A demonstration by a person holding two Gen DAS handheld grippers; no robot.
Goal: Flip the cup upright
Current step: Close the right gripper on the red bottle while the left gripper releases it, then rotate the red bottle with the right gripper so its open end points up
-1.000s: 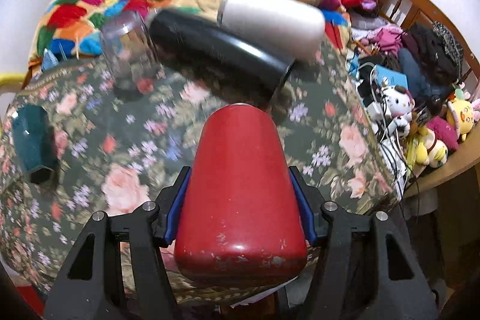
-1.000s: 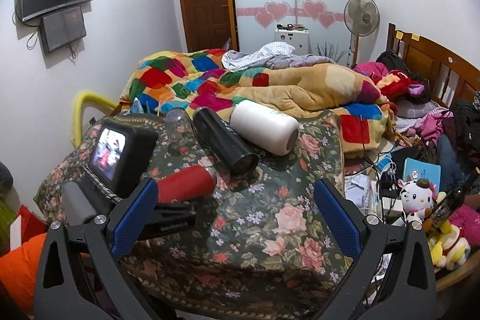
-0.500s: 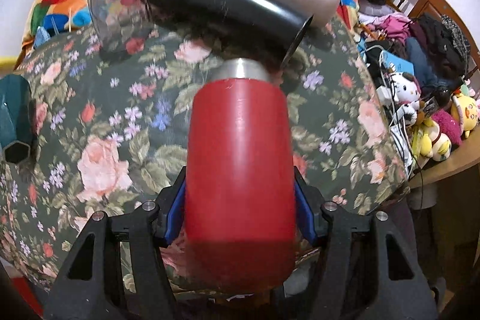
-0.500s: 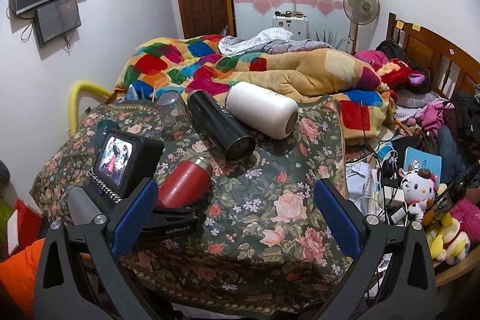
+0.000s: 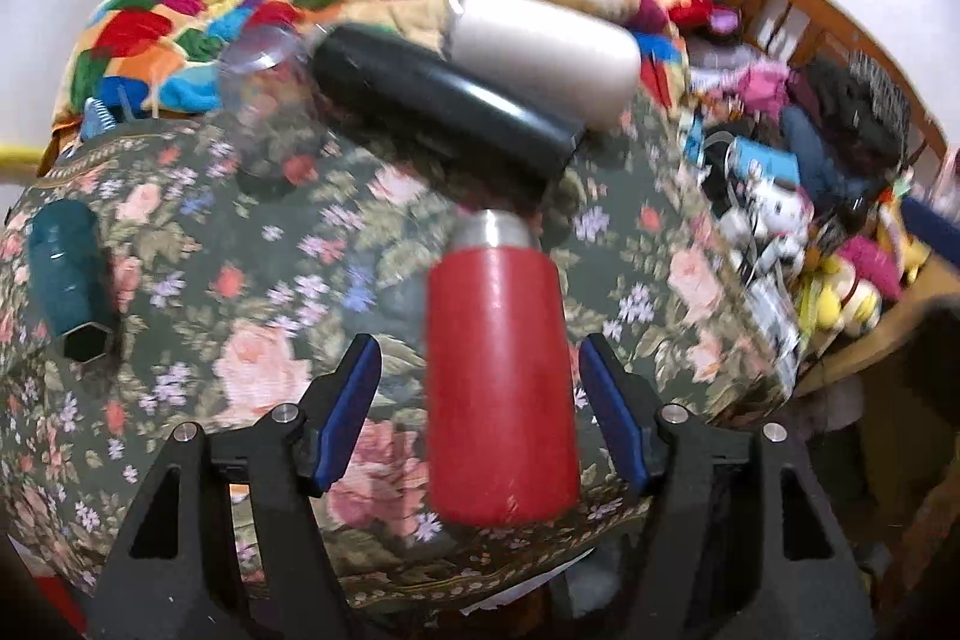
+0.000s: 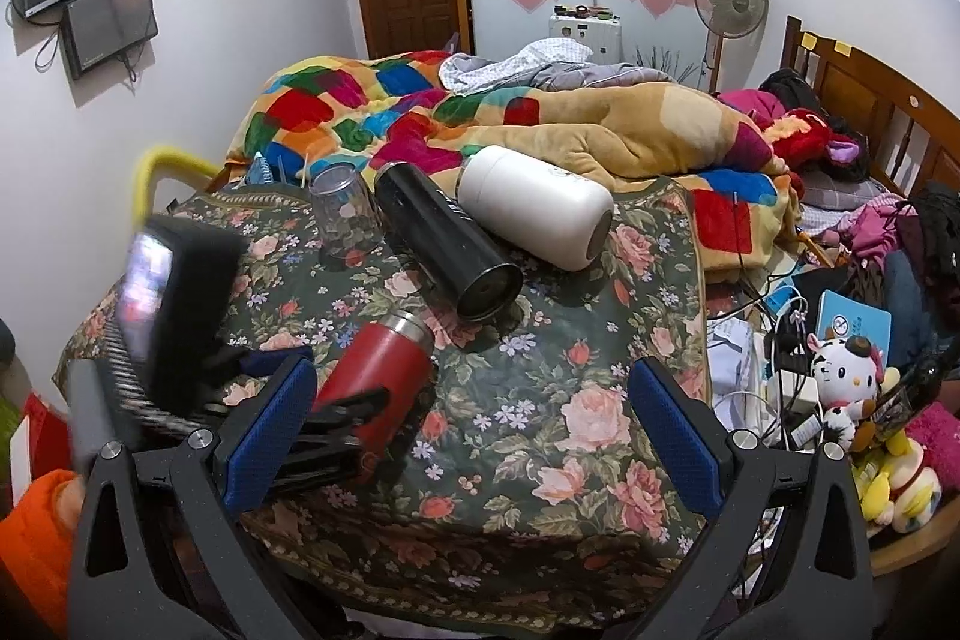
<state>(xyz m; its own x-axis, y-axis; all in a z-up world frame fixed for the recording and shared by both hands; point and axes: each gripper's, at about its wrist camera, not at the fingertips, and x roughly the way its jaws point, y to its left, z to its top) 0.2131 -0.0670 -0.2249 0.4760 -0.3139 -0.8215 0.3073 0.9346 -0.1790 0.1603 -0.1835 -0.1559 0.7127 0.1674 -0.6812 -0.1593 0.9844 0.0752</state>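
Observation:
A red cup (image 5: 501,370) with a steel rim stands upright on the floral tablecloth (image 5: 252,292), and it also shows in the right wrist view (image 6: 384,376). My left gripper (image 5: 480,406) is open, its blue pads apart from the cup on both sides. In the right wrist view the left gripper (image 6: 336,418) sits at the cup's base. My right gripper (image 6: 474,436) is open and empty above the table's near edge.
A black flask (image 6: 447,250) and a white flask (image 6: 534,208) lie on their sides behind the red cup. A clear glass (image 6: 345,214) stands upside down at the back left. A teal cup (image 5: 69,280) lies at the left. Clutter and toys (image 6: 852,388) fill the right.
The left gripper tilted the red cup down onto the table, then opened and drew back from it. The right gripper stayed open and barely moved.

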